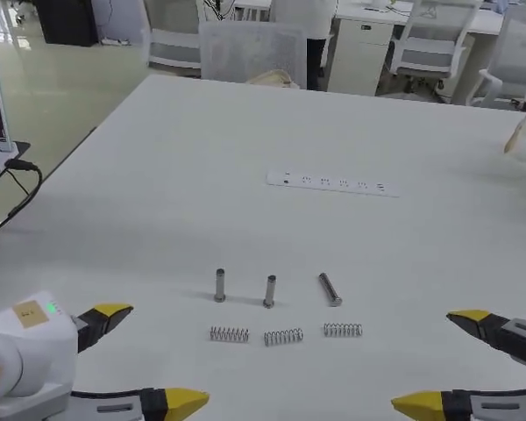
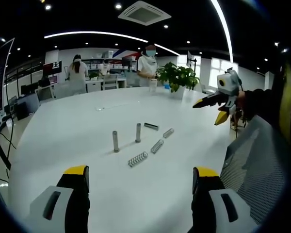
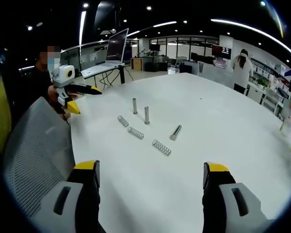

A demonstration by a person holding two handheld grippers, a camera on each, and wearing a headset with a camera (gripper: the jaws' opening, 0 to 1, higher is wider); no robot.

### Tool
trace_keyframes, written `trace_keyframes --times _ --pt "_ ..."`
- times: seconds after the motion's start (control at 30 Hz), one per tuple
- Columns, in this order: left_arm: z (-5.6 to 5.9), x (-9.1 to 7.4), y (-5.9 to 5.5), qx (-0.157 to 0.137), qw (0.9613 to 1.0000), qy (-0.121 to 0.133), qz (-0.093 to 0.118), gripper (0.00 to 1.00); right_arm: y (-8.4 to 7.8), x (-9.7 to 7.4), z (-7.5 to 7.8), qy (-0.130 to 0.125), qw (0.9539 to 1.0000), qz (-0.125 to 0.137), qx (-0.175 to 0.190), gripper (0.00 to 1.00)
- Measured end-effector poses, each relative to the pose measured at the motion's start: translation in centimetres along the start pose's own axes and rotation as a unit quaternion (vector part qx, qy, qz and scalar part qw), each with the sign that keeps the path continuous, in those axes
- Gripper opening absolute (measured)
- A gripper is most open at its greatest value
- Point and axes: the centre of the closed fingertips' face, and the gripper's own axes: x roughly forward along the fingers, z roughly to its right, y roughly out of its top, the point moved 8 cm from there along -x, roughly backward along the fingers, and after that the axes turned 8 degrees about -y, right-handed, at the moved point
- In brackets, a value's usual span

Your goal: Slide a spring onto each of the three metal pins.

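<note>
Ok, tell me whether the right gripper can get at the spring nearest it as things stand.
Probably yes: the right gripper is open, and only bare table lies between it and that spring.

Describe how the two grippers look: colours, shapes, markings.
The left gripper has a rounded white body with a tan sticker and a small green light. Its fingers are black with yellow tips and grey slotted bases. The right gripper has matching black, yellow-tipped fingers.
</note>
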Motion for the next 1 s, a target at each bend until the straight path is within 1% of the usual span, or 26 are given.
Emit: trace_keyframes --times 0.13,0.2,0.37,0.6,0.8,1.0 --pt "0.0 -0.1 0.1 0.0 1.0 0.0 0.003 0.85 0.3 0.3 0.4 -0.002 1.0 -0.002 -0.002 0.85" --pt "0.1 -0.1 0.2 0.001 1.0 -0.001 0.005 0.85 0.6 0.4 0.6 -0.003 1.0 -0.004 -0.007 0.84" --pt "0.2 -0.1 0.2 0.002 1.0 -0.001 0.006 0.85 2.2 1.2 1.6 -0.008 0.9998 -0.002 -0.018 0.82" --pt "0.2 -0.2 0.4 0.003 1.0 0.001 0.009 0.84 4.3 3.0 2.8 -0.013 0.9994 -0.008 -0.032 0.74" --pt "0.3 -0.3 0.6 0.005 0.9999 0.002 0.011 0.84 6.1 4.6 3.3 -0.011 0.9991 -0.011 -0.04 0.7" --pt "0.4 -0.5 0.7 0.006 0.9999 0.003 0.014 0.83 6.8 6.1 4.0 -0.016 0.9989 -0.018 -0.039 0.65"
